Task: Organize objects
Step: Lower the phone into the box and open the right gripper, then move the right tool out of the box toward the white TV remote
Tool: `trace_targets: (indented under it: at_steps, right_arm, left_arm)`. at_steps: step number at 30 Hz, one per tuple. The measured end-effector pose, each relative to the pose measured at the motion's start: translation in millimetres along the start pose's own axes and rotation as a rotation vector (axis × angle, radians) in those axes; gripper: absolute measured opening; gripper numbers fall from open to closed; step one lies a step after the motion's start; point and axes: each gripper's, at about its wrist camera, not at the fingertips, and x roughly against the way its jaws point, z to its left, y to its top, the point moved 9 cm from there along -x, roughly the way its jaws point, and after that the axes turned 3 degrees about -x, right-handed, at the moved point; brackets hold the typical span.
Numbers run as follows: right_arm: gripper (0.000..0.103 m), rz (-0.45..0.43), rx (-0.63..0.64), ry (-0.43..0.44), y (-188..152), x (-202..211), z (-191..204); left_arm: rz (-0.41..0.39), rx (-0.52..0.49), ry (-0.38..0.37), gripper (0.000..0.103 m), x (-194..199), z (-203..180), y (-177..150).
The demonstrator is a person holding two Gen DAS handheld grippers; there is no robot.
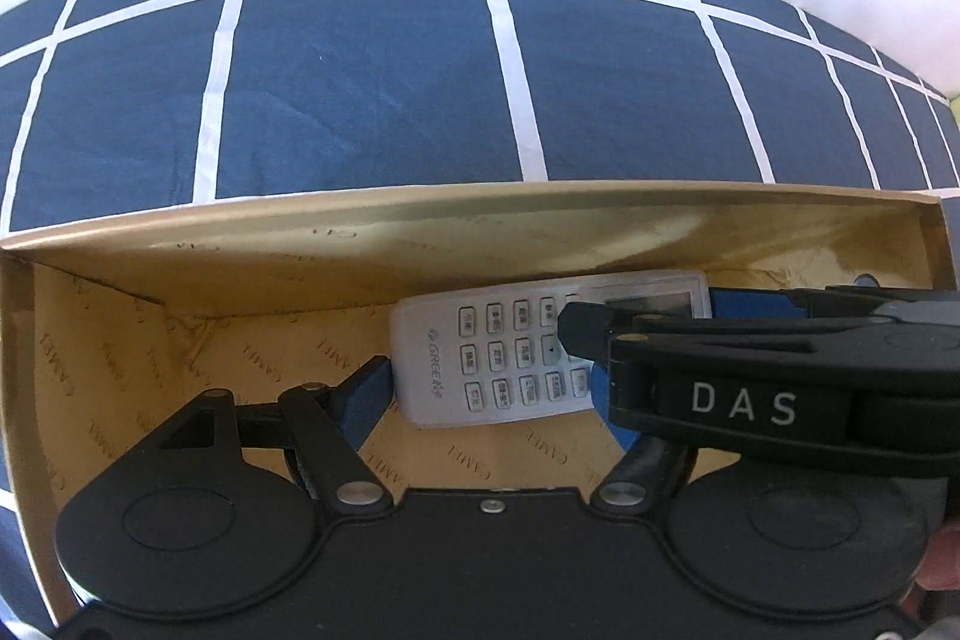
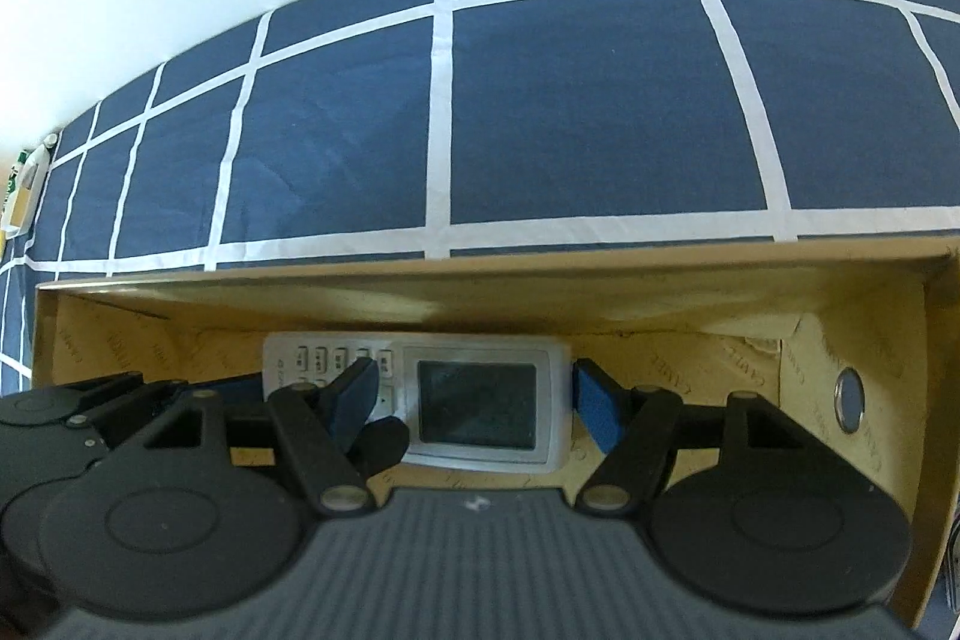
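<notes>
Resting flat in the box point(image 1: 180, 280), remote point(image 1: 480, 358) pinched by left tool point(image 1: 486, 388), right tool point(image 2: 474, 400) pinching its 3 o'clock end, bed point(image 1: 360, 88) behind

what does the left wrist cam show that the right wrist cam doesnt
Only the left wrist view shows the remote's brand lettering and its full keypad, the white DAS lettering on the right gripper crossing in from the right, and a fingertip at the lower right edge.

Only the right wrist view shows the remote's display, a round metal-rimmed hole in the box wall, and a white object at the bed's far left edge.

Both show the white remote lying in the cardboard box on the navy grid-patterned bedding.
</notes>
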Motion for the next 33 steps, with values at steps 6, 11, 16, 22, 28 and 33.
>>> trace_targets:
  at_steps: [6,11,16,22,28,33]
  right_arm:
    - [0.071,0.001,-0.007,0.000,2.7,-3.8,-1.3]
    - [0.071,-0.016,0.005,-0.006,2.8,3.1,-0.3]
    - [0.071,-0.026,0.023,0.004,-0.1,18.4,5.4]
    - [0.071,-0.063,0.035,0.000,-9.1,50.6,10.7]
    - [0.074,-0.097,0.054,-0.020,-22.0,85.5,15.2]
    - [0.086,-0.122,0.072,-0.037,-37.6,113.0,17.0]
  left_arm:
    - [-0.001,0.006,-0.004,0.073,-2.0,0.3,1.8]
    - [-0.010,0.016,0.014,0.075,6.0,-0.5,-0.3]
    - [-0.027,0.022,0.021,0.075,24.7,-5.3,-6.0]
    - [-0.077,0.019,0.041,0.086,60.9,-18.3,-16.5]
    - [-0.104,0.022,0.065,0.094,91.7,-33.1,-33.2]
    - [-0.120,0.023,0.086,0.096,113.3,-43.0,-53.5]
